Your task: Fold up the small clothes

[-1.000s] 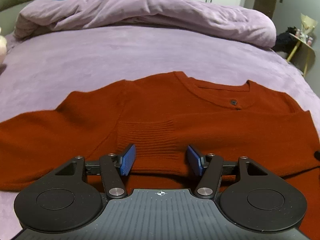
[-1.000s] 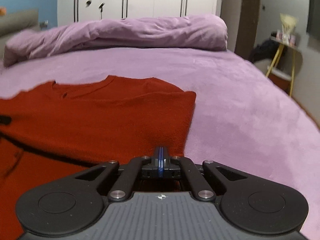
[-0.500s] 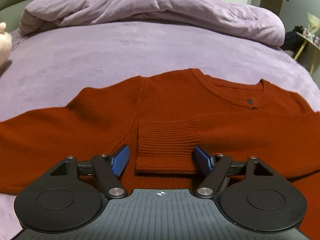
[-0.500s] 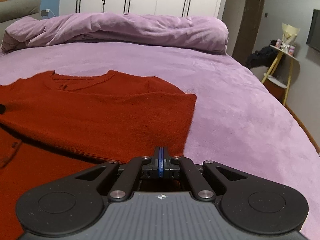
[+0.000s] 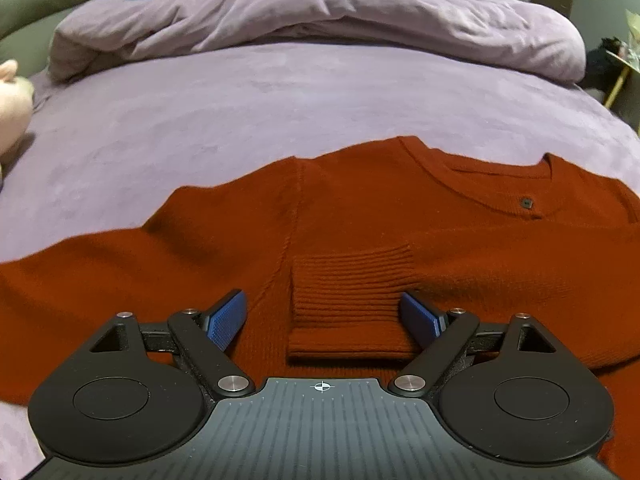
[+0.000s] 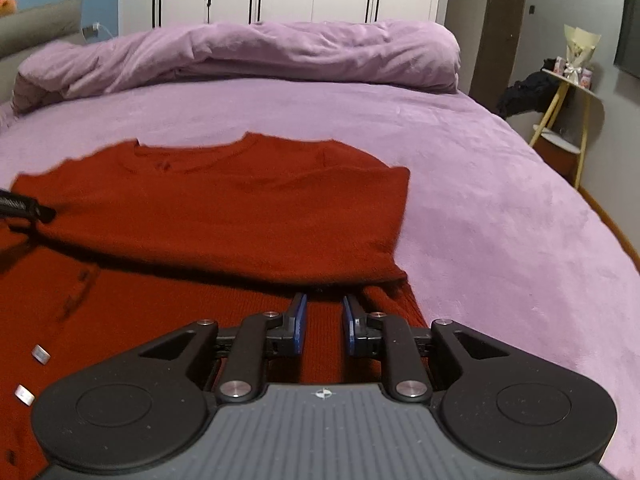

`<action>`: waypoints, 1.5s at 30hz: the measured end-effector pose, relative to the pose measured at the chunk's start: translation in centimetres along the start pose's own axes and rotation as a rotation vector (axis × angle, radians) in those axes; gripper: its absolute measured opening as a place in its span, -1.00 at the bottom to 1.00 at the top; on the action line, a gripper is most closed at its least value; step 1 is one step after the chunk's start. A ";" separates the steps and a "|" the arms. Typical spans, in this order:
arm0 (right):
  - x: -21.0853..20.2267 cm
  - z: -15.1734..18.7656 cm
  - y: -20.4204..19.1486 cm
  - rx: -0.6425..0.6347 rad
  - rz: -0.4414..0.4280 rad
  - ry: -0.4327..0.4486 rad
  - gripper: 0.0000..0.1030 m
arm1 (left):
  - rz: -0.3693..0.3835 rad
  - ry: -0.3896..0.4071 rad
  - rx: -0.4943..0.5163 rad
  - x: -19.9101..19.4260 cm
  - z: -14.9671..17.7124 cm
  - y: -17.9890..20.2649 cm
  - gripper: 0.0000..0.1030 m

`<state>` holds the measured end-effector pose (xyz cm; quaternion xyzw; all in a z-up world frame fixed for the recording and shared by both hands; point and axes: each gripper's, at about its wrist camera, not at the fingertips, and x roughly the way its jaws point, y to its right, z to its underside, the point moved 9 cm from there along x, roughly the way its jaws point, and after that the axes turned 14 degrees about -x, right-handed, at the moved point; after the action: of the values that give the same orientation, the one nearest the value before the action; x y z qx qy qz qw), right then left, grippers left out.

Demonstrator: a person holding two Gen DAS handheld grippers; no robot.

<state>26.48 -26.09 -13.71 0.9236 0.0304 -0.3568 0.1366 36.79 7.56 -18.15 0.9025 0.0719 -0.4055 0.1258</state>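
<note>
On the left, the left gripper [image 5: 322,316] stands wide and its jaws are opening; the ribbed cuff [image 5: 350,304] of the rust-red cardigan [image 5: 360,208] lies between the blue pads, gripped by neither, flat across the chest on the lilac bedsheet [image 5: 280,96]. The other sleeve [image 5: 80,280] is not yet folded in. Further right, the right gripper [image 6: 324,326] is narrow, its jaws opening, nothing pinched between them; it hovers over the cardigan near the folded sleeve's lower edge [image 6: 280,276]. The risk, I judge, is that the knit catches on a pad as either gripper lifts away; that would drag the folded sleeve askew. No containers are in view.
</note>
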 end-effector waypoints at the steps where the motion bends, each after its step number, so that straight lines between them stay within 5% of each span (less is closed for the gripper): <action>1: -0.1 -0.2 -0.1 0.009 -0.005 0.009 -0.64 | -0.003 -0.005 -0.004 -0.2 0.0 -0.2 0.74; 7: 0.9 -1.9 -1.1 -0.013 0.002 0.041 -0.64 | -0.017 -0.023 -0.013 -1.0 0.2 -1.0 0.74; 20: 4.5 -1.5 -0.6 -0.167 0.134 -0.032 -0.69 | 0.030 -0.046 -0.134 -2.3 0.5 -4.1 0.81; 24: 2.4 -1.6 -0.1 -0.067 0.075 -0.014 -0.64 | 0.110 -0.008 -0.289 -6.0 0.8 -8.1 0.82; 29: -5.3 0.2 -0.3 0.059 -0.019 0.131 -0.10 | 0.018 0.075 -0.596 -9.6 2.4 -19.4 0.82; 33: -7.9 2.6 -1.0 0.094 -0.044 0.125 -0.10 | -0.027 0.126 -0.907 -10.8 3.5 -29.4 0.59; 37: -8.5 3.3 -1.2 0.165 -0.085 0.102 -0.10 | -0.043 0.218 -1.102 -11.5 2.7 -35.8 0.58; 40: -8.6 3.1 -1.3 0.184 -0.086 0.087 -0.14 | -0.055 0.263 -1.211 -11.2 2.2 -39.6 0.41; 45: -8.5 2.3 -2.5 0.162 -0.079 0.077 -0.27 | -0.033 0.272 -1.249 -10.2 1.8 -41.9 -0.35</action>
<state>18.31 -23.97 -10.26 0.9428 0.0434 -0.3273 0.0461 19.10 46.87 -18.70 0.7012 0.3241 -0.1711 0.6116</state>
